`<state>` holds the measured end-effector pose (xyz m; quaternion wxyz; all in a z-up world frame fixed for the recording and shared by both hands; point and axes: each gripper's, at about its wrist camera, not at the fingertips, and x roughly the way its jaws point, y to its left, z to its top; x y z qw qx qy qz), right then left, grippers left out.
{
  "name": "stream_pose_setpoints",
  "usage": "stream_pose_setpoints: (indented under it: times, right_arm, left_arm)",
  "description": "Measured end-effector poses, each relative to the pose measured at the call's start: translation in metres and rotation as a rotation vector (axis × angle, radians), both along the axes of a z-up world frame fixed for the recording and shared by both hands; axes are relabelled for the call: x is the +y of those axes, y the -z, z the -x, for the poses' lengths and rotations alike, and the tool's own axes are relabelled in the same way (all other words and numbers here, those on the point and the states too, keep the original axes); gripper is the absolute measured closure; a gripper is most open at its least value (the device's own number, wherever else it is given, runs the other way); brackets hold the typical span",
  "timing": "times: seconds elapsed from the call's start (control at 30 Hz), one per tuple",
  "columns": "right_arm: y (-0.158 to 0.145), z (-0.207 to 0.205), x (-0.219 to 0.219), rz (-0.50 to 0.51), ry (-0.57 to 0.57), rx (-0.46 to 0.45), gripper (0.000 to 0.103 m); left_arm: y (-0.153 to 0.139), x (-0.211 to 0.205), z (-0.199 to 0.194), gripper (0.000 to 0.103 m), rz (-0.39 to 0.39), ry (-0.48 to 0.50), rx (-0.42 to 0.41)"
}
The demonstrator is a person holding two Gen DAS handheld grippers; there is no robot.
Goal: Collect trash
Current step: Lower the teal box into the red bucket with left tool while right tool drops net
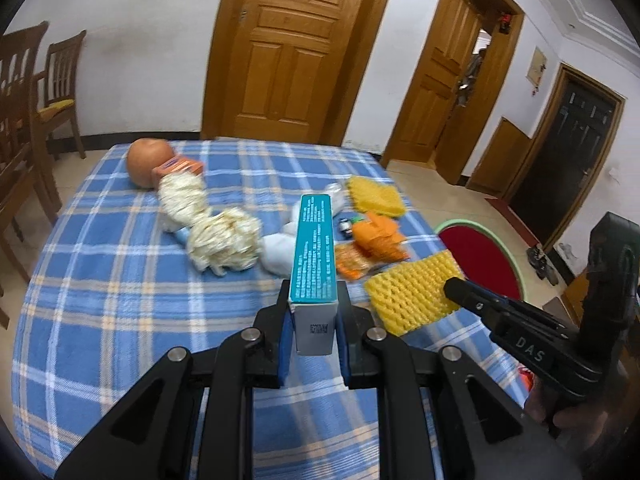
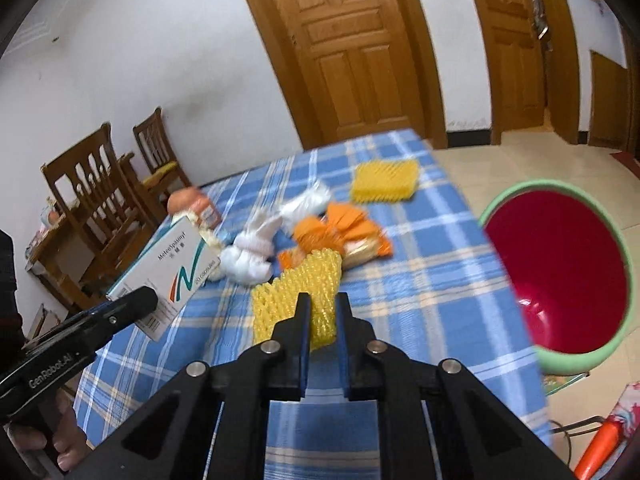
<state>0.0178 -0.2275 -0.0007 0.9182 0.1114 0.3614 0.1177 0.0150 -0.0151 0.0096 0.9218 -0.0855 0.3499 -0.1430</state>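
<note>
On the blue plaid tablecloth [image 1: 120, 300] my left gripper [image 1: 312, 300] is shut on a teal and white medicine box [image 1: 314, 248], held lengthwise away from the camera. In the right wrist view the same box [image 2: 172, 268] hangs at the left in the left gripper [image 2: 140, 304]. My right gripper [image 2: 322, 304] is shut on a yellow foam fruit net [image 2: 304, 284], pinching its near edge. From the left wrist view this net [image 1: 408, 294] lies by the table's right edge, with the right gripper [image 1: 456, 286] at its corner.
More litter lies mid-table: a second yellow net [image 2: 384, 182], orange net and wrappers [image 2: 336, 232], a white tissue [image 2: 252, 256], cream nets [image 1: 208, 224], a round fruit [image 1: 146, 164]. A red bin with a green rim [image 2: 516, 192] stands right of the table. Wooden chairs [image 2: 96, 184] stand at the left.
</note>
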Motion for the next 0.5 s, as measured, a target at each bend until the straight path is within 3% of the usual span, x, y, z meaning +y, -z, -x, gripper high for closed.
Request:
stream_pose_setpoints:
  times: [0.2, 0.5]
  right_arm:
    - [-0.019, 0.006, -0.038, 0.016, 0.103, -0.059, 0.09]
    - [-0.025, 0.012, -0.103, 0.046, 0.272, -0.069, 0.09]
  left_arm:
    - [-0.013, -0.035, -0.011, 0.085, -0.006, 0.065, -0.025]
    - [-0.019, -0.094, -0.035, 0.085, -0.007, 0.167, -0.021]
